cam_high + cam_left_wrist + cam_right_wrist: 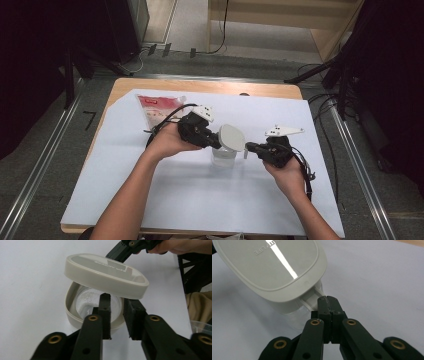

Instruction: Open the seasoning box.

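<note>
A clear container (222, 156) with a grey rim (72, 315) stands mid-table on the white sheet. Its grey lid (231, 136) is tilted up over it, raised at the side toward my left gripper (216, 141). In the left gripper view the lid (105, 275) hangs above the mouth. The left gripper (117, 315) has one pad inside the near wall and one outside, clamped on the rim. My right gripper (328, 302) is shut on the lid's small tab (312, 301), reaching in from the right (248, 147). The lid (269, 265) hides most of the container (294, 317) in the right gripper view.
A red-and-white pouch (157, 107) lies at the back left of the white sheet (200, 200), behind my left hand. Cables trail from both grippers. The wooden table edge (200, 85) runs along the back, with metal rails on the floor at either side.
</note>
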The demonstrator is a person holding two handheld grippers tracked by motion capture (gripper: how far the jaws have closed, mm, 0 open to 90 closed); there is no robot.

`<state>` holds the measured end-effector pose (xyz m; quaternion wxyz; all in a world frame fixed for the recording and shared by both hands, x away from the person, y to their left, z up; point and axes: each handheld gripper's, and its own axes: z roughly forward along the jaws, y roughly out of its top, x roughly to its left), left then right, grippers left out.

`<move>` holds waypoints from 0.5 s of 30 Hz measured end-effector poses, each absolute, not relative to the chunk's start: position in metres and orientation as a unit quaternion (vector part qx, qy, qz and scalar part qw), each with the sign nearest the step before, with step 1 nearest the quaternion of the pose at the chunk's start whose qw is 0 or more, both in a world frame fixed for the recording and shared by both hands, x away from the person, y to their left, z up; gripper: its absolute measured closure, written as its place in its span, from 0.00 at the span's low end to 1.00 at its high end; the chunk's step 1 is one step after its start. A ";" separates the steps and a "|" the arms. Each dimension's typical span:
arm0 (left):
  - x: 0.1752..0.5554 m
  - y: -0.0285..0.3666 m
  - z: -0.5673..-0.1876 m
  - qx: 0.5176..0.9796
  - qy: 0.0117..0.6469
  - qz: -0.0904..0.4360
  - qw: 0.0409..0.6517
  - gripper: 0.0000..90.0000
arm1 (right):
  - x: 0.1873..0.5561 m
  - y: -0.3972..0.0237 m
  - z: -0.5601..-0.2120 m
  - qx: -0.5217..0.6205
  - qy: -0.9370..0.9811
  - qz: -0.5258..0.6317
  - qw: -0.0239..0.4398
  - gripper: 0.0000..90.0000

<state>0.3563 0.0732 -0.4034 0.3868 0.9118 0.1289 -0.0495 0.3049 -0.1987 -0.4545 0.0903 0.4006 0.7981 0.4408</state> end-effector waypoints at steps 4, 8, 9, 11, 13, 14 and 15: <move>0.356 0.070 -0.401 0.917 0.133 -0.054 0.373 0.97 | 0.305 -0.199 -0.455 0.401 0.798 0.441 0.089 1.00; 0.353 0.065 -0.396 0.919 0.140 -0.047 0.366 1.00 | 0.304 -0.199 -0.454 0.402 0.797 0.441 0.089 1.00; 0.353 0.063 -0.394 0.919 0.142 -0.049 0.364 1.00 | 0.304 -0.199 -0.454 0.402 0.797 0.441 0.089 1.00; 0.352 0.060 -0.391 0.921 0.143 -0.044 0.359 1.00 | 0.305 -0.199 -0.454 0.402 0.797 0.441 0.089 1.00; 0.351 0.058 -0.388 0.921 0.143 -0.040 0.359 1.00 | 0.304 -0.199 -0.454 0.402 0.797 0.441 0.088 1.00; 0.351 0.057 -0.387 0.921 0.143 -0.039 0.361 1.00 | 0.304 -0.199 -0.454 0.402 0.797 0.442 0.088 1.00; 0.351 0.057 -0.387 0.921 0.143 -0.039 0.361 1.00 | 0.304 -0.199 -0.454 0.401 0.797 0.442 0.088 1.00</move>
